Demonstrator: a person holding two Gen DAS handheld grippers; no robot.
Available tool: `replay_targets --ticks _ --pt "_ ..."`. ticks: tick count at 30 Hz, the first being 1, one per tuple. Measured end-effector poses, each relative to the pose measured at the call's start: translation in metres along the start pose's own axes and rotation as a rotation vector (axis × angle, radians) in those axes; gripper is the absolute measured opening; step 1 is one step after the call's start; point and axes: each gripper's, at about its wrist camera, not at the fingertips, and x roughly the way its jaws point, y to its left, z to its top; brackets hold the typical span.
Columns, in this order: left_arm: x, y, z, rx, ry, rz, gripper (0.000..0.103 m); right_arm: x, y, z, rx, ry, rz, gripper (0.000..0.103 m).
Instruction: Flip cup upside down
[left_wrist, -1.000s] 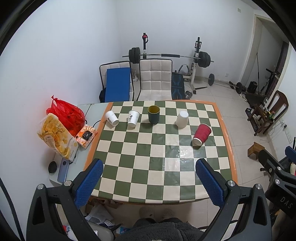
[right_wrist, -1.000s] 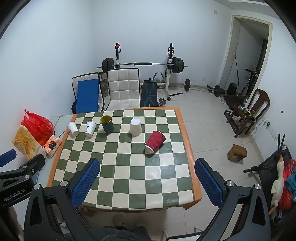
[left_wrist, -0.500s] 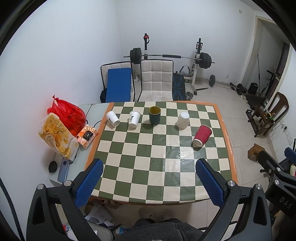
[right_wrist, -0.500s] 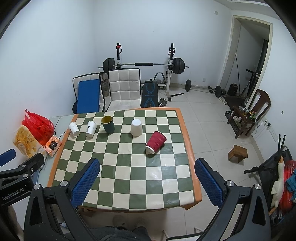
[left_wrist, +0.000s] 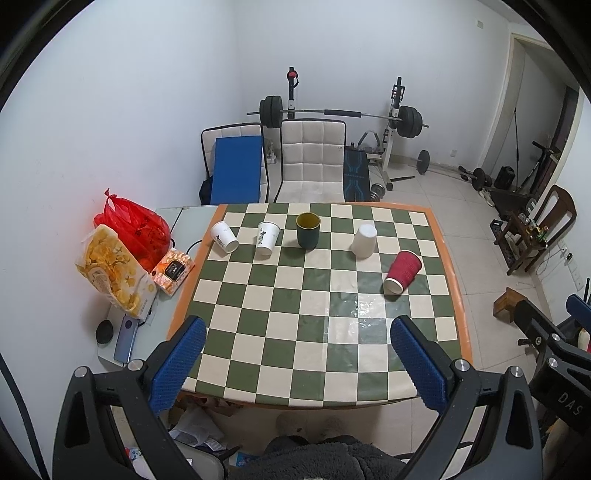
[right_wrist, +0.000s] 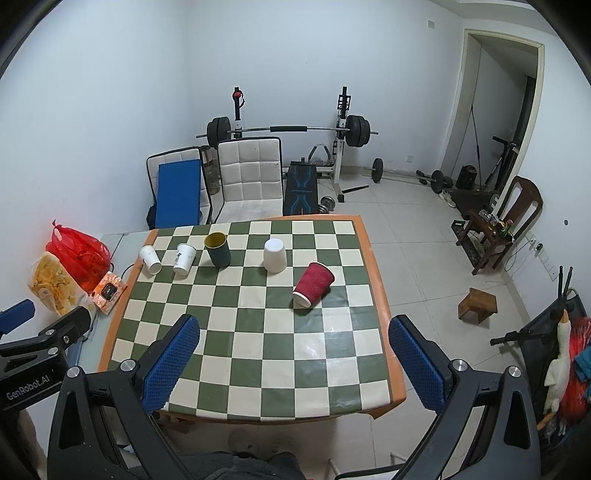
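Several cups stand or lie at the far side of the checkered table (left_wrist: 314, 332). A white cup (left_wrist: 224, 236) lies on its side at the far left. A printed white cup (left_wrist: 267, 238) and a dark green cup (left_wrist: 307, 230) stand upright. A plain white cup (left_wrist: 364, 240) stands upside down. A red ribbed cup (left_wrist: 402, 271) lies on its side, also in the right wrist view (right_wrist: 314, 284). My left gripper (left_wrist: 295, 358) and right gripper (right_wrist: 291, 354) are open and empty, held high above the table's near edge.
A side table at the left holds a red bag (left_wrist: 133, 225), a snack bag (left_wrist: 114, 273), a small box (left_wrist: 173, 269) and a phone (left_wrist: 125, 339). Two chairs (left_wrist: 314, 162) and a barbell rack (left_wrist: 340, 114) stand behind the table. A wooden stool (right_wrist: 478, 304) is on the floor at right.
Both views have shifted slightly, the table sitting a little lower and nearer in frame. The cups have not moved. Both grippers stay open.
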Motion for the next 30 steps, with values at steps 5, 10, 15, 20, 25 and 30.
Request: replay_targets --ticks 5,10,15,20,25,30 --pt "-0.002 -0.002 0.002 -0.002 -0.001 0.000 0.102 0.000 0.001 0.006 0.007 -0.003 0.008 0.103" --pt "-0.002 -0.003 0.003 -0.009 -0.007 0.004 0.102 0.003 -0.002 0.009 0.011 0.005 0.016 0.103" --pt "0.030 -0.016 0.010 -0.021 0.037 0.042 0.102 0.044 -0.013 0.010 0.022 0.053 0.010 0.103" --pt "0.089 -0.031 0.007 0.000 0.111 0.085 0.102 0.112 -0.027 0.005 0.027 0.145 -0.016 0.103" --pt "0.151 -0.034 0.004 -0.001 0.169 0.107 0.102 0.190 -0.041 -0.009 0.030 0.220 -0.049 0.103" --pt "0.212 -0.045 0.017 0.015 0.198 0.090 0.102 0.273 -0.053 -0.028 0.056 0.298 -0.078 0.103"
